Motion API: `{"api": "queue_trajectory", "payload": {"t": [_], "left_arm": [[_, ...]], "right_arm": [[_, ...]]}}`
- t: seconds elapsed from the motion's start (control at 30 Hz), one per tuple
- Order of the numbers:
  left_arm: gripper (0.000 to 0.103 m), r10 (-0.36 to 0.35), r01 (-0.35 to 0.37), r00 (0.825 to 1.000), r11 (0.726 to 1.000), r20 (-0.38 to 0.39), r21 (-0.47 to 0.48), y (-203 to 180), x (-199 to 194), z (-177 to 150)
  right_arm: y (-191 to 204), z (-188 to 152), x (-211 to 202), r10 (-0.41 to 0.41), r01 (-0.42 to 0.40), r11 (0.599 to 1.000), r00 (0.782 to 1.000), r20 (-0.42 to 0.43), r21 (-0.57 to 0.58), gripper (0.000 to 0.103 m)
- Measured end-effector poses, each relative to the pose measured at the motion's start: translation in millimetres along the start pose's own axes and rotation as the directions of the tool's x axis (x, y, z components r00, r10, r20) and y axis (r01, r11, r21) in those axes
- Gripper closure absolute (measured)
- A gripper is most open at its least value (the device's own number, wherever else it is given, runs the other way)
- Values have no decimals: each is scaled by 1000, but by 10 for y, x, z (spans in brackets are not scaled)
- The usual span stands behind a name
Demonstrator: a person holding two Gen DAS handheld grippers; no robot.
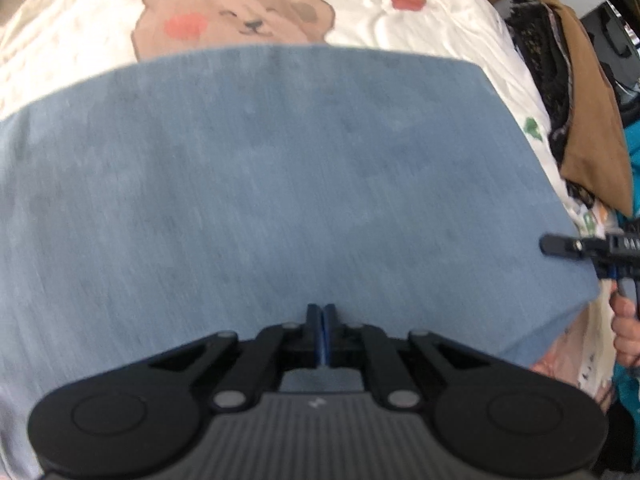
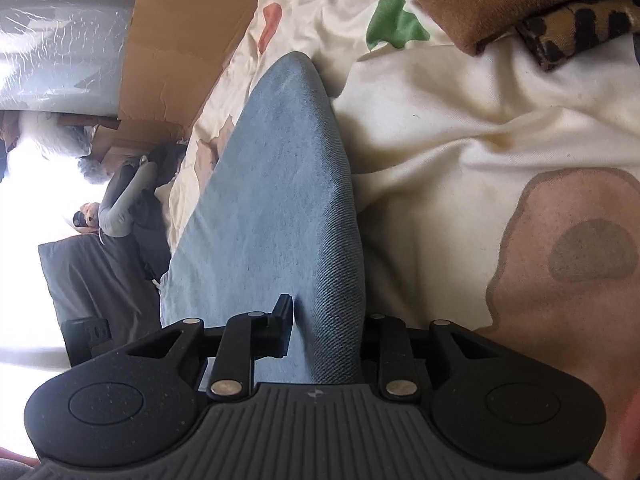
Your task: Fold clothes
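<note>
Garment: a folded blue denim piece of clothing, lying flat on a cream bedsheet printed with brown bears.
Long axis: in the left wrist view the denim runs side to side across the picture, wider than it is deep; its far edge is straight, with a squared corner at the upper right. In the right wrist view the same cloth stretches away from the camera and narrows to a rounded end that points toward the cardboard box beyond the bed.
Look: pale, washed blue with a fine diagonal weave, smooth on top, few creases; the near right edge is a thick rounded fold.
Left gripper: black fingers clenched together, tips down on the near part of the denim; whether cloth is pinched between them cannot be told.
Right gripper: jaws part-way apart and astride the folded edge; the pad on the left side lies on top of the denim, the other finger is hidden under the fold. Seen from the left wrist view, it sits at the cloth's right edge.
Beside the denim: a brown and leopard-patterned pile of clothes at the right of the bed.
</note>
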State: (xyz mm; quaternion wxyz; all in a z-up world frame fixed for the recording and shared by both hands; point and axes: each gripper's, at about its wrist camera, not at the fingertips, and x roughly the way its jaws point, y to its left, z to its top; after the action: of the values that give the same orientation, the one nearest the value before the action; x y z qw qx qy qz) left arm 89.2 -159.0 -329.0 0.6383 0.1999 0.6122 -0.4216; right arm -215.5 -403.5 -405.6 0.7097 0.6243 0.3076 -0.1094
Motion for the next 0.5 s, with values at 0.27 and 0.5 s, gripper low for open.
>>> {"api": "queue_trajectory", "payload": {"t": [0.27,0.5], "left_arm": [[100,31,-31,999,1000,41,-8,101,5,228],[91,75,-78,995,996,73,36,104,-83,615]], "right_arm": [[-19,-2,7,3,-3,1000,1000,-5,6,78],[-12,5,11,-5,5,1000,1000,5,9,77]]}}
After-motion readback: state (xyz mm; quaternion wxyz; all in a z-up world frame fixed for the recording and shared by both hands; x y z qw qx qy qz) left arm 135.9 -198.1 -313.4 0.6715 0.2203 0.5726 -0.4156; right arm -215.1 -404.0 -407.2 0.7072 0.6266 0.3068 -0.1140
